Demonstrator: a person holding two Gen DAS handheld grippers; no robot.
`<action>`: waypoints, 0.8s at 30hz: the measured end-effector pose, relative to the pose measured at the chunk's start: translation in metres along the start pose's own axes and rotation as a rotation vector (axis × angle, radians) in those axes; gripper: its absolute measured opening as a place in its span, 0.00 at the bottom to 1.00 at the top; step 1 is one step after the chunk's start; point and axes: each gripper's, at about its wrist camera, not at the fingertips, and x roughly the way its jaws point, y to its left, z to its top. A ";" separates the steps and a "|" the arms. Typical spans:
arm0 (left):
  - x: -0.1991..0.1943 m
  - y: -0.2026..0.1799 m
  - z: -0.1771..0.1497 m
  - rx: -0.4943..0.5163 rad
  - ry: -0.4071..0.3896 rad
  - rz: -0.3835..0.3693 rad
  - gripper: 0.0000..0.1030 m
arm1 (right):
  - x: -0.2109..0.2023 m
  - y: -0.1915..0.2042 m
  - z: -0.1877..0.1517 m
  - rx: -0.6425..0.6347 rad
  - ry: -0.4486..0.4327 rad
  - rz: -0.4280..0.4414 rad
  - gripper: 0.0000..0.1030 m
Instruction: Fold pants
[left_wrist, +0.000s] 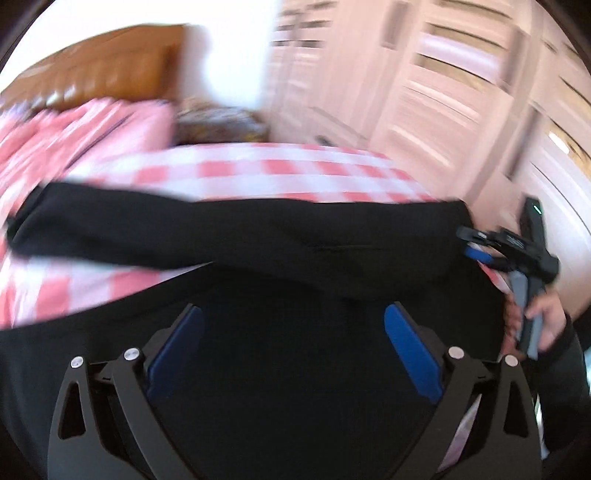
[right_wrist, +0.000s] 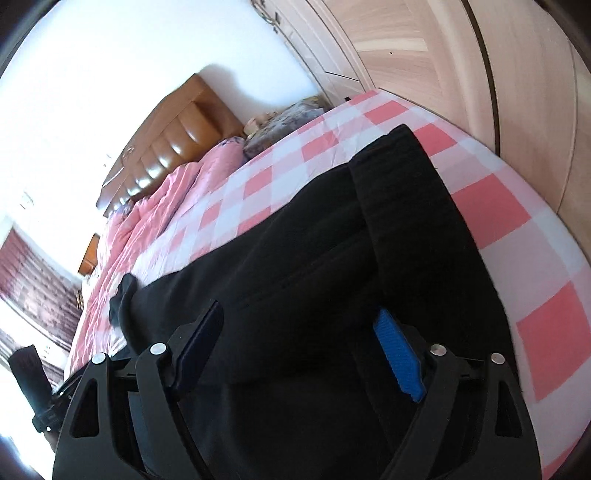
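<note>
Lay black pants (left_wrist: 236, 229) on the checked bed (left_wrist: 258, 166), directly ahead of and beneath both tongs, long axis running crosswise. Left tongs (left_wrist: 293, 347) gaped wide, gripping nothing; right tongs (right_wrist: 301, 345) likewise open and empty, nearer the waistband. No legible writing anywhere.

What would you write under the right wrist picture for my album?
Open right gripper above black pants on a pink-and-white checked bed sheet.
</note>
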 end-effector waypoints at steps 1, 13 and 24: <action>-0.001 0.013 -0.001 -0.035 -0.001 0.007 0.96 | 0.002 0.002 0.000 -0.006 -0.005 -0.006 0.73; 0.030 0.074 0.036 -0.381 0.045 -0.091 0.96 | -0.001 -0.007 -0.007 0.001 -0.023 0.014 0.28; 0.107 0.056 0.067 -0.402 0.257 0.124 0.53 | -0.002 -0.006 -0.007 -0.009 -0.008 0.028 0.40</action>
